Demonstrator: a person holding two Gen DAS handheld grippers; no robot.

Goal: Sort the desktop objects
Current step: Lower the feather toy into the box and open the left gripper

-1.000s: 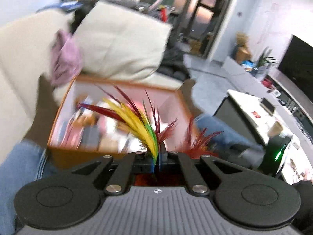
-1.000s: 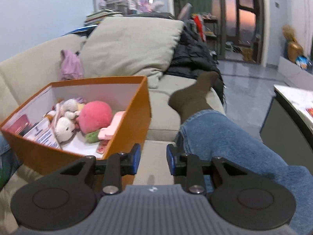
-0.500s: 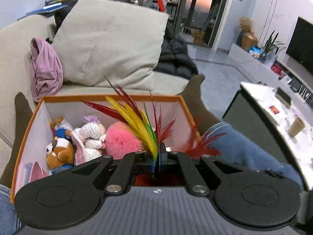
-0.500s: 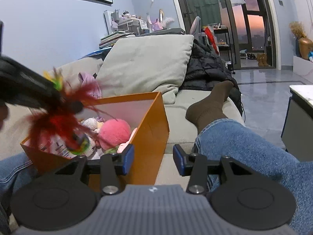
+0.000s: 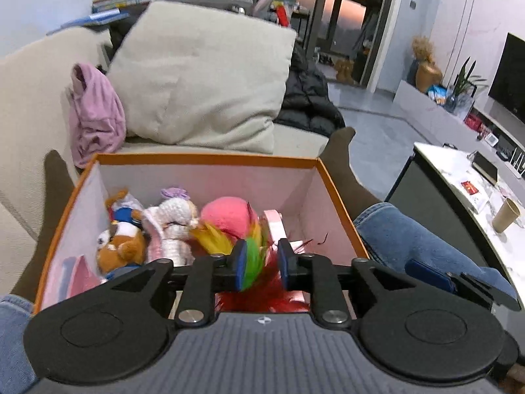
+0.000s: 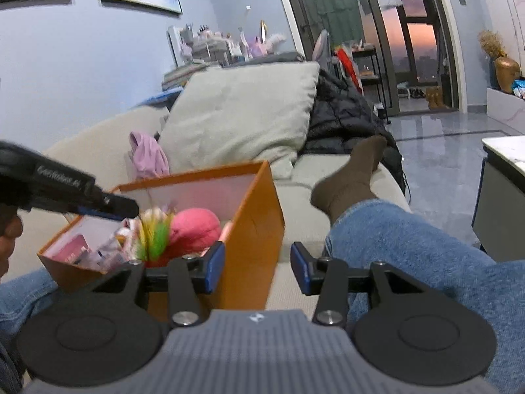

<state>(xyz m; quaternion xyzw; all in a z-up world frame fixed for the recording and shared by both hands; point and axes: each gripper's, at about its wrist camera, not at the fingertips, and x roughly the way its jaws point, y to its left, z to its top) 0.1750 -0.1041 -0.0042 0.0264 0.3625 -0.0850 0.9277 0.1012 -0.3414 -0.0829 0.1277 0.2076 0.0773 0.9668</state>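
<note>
Feather toy (image 5: 251,256) sits low inside my orange box (image 5: 210,159), near its front edge, just right of the plush animals (image 5: 147,229) and touching the pink ball (image 5: 226,216). My left gripper (image 5: 259,262) has its fingers parted around the feathers, no longer pinching. I'd lift straight up so nothing snags. My right gripper (image 6: 257,267) waits open beside the box's right wall.

The left gripper (image 5: 261,264) sits low in the middle of its frame, its two fingers apart. The right gripper (image 6: 257,267) sits low in its frame too, fingers wide apart, holding nothing.
</note>
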